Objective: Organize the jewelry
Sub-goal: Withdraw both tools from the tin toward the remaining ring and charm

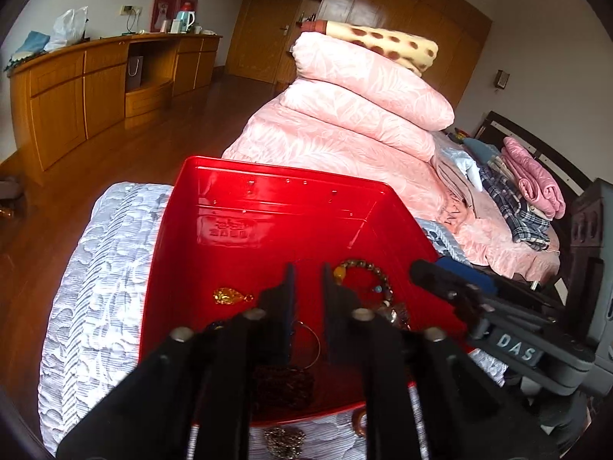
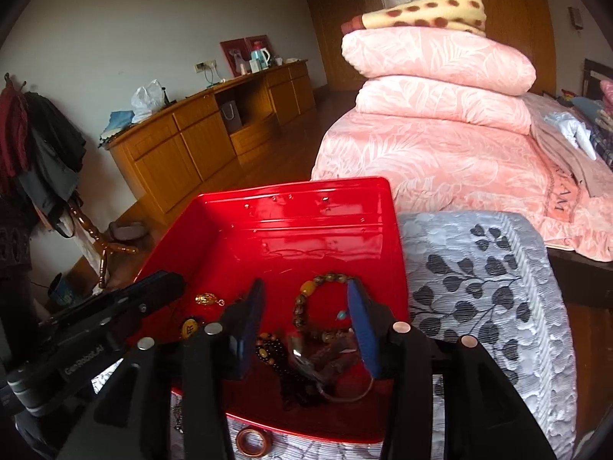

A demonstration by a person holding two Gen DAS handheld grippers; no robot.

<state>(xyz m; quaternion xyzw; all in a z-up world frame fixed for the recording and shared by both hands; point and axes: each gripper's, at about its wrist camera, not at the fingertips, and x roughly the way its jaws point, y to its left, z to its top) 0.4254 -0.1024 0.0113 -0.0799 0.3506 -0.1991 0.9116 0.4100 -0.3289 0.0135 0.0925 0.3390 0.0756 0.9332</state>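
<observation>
Your glossy red rectangular plastic tray point(image 2: 306, 230) sat on the grey leaf-patterned quilt point(image 2: 479, 287). Inside, at 12 o'clock from your right gripper point(image 2: 306, 329), lay the brown beaded bracelet point(image 2: 306, 299); its jaws stood spread, empty. Your left gripper point(image 1: 308, 287) was narrowly parted, holding nothing. The gold pendant point(image 1: 230, 296) lay inside at its 10 o'clock. Left outside at 6 o'clock: a copper-brown ring point(image 2: 253, 441).

A home bedroom: at one o'clock a bed under a pink leaf-patterned bedspread point(image 1: 345, 145) carries folded pink quilts point(image 1: 367, 76) and a yellow brown-spotted blanket point(image 1: 387, 44). At ten o'clock a long wooden sideboard point(image 1: 95, 84) lines the white wall, above a polished wooden floor point(image 1: 115, 161).
</observation>
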